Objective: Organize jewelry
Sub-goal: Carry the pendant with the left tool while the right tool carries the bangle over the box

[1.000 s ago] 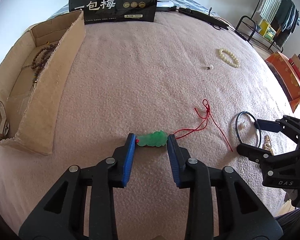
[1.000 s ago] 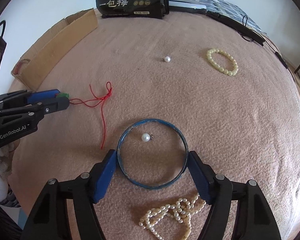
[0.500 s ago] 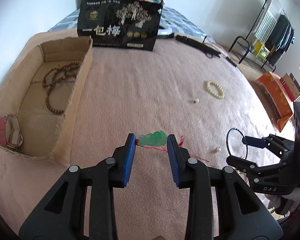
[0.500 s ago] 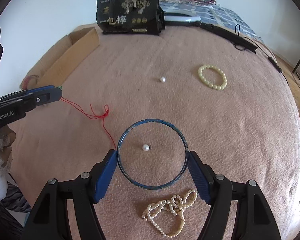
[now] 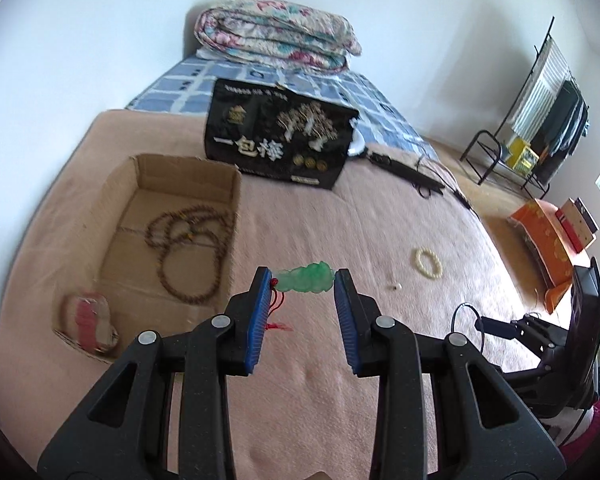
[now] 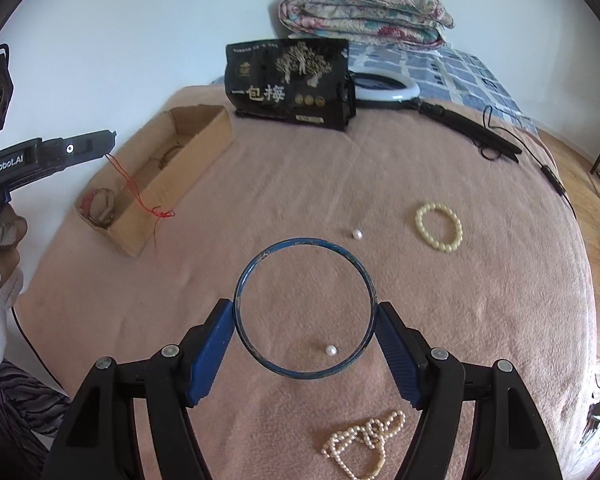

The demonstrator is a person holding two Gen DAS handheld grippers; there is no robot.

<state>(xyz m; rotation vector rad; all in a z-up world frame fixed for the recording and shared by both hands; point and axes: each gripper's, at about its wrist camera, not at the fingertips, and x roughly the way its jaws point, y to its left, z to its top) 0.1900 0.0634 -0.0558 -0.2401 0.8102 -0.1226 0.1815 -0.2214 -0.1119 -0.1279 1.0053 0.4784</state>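
My left gripper (image 5: 303, 284) is shut on a green jade pendant (image 5: 306, 277), held in the air to the right of the open cardboard box (image 5: 148, 172); its red cord (image 6: 140, 196) hangs down beside the box. The box holds a brown bead necklace (image 5: 188, 248) and a pink watch (image 5: 87, 316). My right gripper (image 6: 305, 312) is shut on a blue bangle (image 6: 304, 308), lifted above the pink blanket (image 6: 460, 320). Two loose pearls (image 6: 357, 234) (image 6: 331, 350), a cream bead bracelet (image 6: 439, 226) and a pearl necklace (image 6: 364, 444) lie on the blanket.
A black printed bag (image 6: 290, 80) stands behind the box. A ring light (image 6: 384, 87) and black cable (image 6: 480, 132) lie at the back right. A folded quilt (image 5: 276, 36) lies at the head of the bed. A clothes rack (image 5: 540, 120) stands off the bed.
Both grippers have risen off the blanket with their items. The left one carried the pendant up and toward the box, its red cord now off the blanket. The bangle lifted clear of the pearl.
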